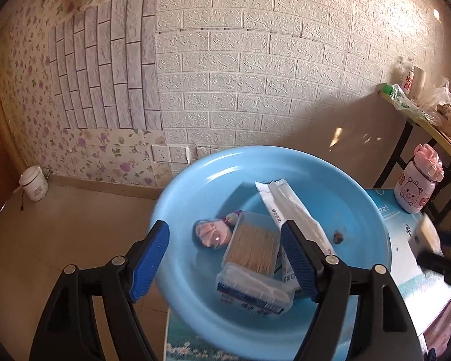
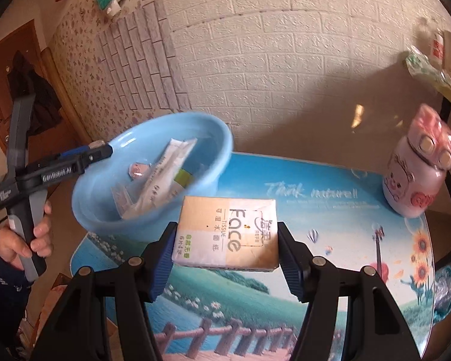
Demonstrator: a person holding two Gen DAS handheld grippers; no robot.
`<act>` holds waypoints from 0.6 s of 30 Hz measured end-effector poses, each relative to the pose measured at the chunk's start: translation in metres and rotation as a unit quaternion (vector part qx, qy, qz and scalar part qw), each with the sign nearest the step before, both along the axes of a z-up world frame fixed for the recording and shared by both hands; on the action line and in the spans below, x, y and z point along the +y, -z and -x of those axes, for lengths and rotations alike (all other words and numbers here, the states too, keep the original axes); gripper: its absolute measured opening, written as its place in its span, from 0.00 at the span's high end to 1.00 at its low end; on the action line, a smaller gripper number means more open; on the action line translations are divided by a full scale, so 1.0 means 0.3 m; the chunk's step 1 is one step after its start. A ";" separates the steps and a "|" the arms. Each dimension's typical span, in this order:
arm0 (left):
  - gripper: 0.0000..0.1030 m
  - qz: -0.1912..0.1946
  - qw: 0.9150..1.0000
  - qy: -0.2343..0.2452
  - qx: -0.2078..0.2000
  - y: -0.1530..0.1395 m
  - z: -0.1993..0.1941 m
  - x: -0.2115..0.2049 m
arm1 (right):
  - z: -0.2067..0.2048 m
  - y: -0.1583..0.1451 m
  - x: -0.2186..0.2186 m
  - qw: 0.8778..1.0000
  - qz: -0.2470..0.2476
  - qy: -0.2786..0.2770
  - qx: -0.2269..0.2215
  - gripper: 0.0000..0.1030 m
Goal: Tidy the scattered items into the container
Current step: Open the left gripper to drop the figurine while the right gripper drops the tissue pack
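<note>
Your right gripper [image 2: 225, 258] pinches the tissue pack [image 2: 225, 234] by its two short ends, blue pads flat against both, and the pack hangs clear of the printed tabletop [image 2: 330, 240]. Your left gripper [image 1: 225, 258] stands spread over the blue basin [image 1: 375, 210], its pads pressing on nothing; a clear box of toothpicks [image 1: 252, 246] and a box of cotton swabs [image 1: 255, 288] lie in the basin between and below the fingers.

From the left wrist you look straight into the basin: a small pink item [image 1: 212, 234] lies at 9 o'clock of the toothpick box, a long white sachet [image 1: 291, 210] runs from 12 to 4 o'clock, and a small dark speck [image 1: 338, 237] sits at 3 o'clock. The right gripper shows there only as a blurred shape at the frame's 3 o'clock edge.

From the right wrist the basin [image 2: 195, 138] sits at 10 o'clock of the tissue pack, near it, with the sachet [image 2: 165, 168] and pink item [image 2: 138, 170] visible but the boxes hard to tell. Only this view shows your left hand [image 2: 24, 240] on the handle, the gripper tips [image 2: 100, 150] at the basin's rim. A pink bear bottle [image 2: 415, 177] stands at 2 o'clock, well apart.
</note>
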State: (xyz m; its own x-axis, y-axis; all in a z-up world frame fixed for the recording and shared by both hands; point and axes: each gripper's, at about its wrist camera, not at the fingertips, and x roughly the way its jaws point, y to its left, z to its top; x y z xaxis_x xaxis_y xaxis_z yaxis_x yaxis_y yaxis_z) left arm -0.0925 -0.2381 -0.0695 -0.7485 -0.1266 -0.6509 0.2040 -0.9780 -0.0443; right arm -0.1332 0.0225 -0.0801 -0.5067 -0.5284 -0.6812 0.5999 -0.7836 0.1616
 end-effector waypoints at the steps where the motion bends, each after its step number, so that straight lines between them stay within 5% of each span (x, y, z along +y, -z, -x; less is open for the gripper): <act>1: 0.24 -0.002 1.000 -0.002 0.002 -0.002 -0.015 -0.004 | 0.002 -0.014 -0.026 1.000 0.001 -0.009 0.007 0.37; 8: 0.22 -0.014 1.000 -0.016 -0.009 0.019 -0.082 -0.019 | 0.021 -0.069 -0.234 0.997 0.007 -0.072 0.036 0.37; 15: 0.21 -0.015 1.000 -0.020 -0.011 0.020 -0.095 -0.045 | 0.042 -0.038 -0.393 0.994 0.000 -0.105 0.017 0.37; 18: 0.18 -0.015 1.000 -0.020 -0.010 0.018 -0.094 -0.050 | 0.044 -0.012 -0.418 0.995 -0.024 -0.097 0.019 0.29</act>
State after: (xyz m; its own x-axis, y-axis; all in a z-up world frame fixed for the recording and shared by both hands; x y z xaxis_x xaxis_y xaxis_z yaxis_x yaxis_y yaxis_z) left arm -0.0643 -0.2531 -0.0749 -0.7303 -0.1362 -0.6694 0.2444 -0.9671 -0.0699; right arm -0.1465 -0.1028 -0.0764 -0.4239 -0.5855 -0.6910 0.7452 -0.6591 0.1013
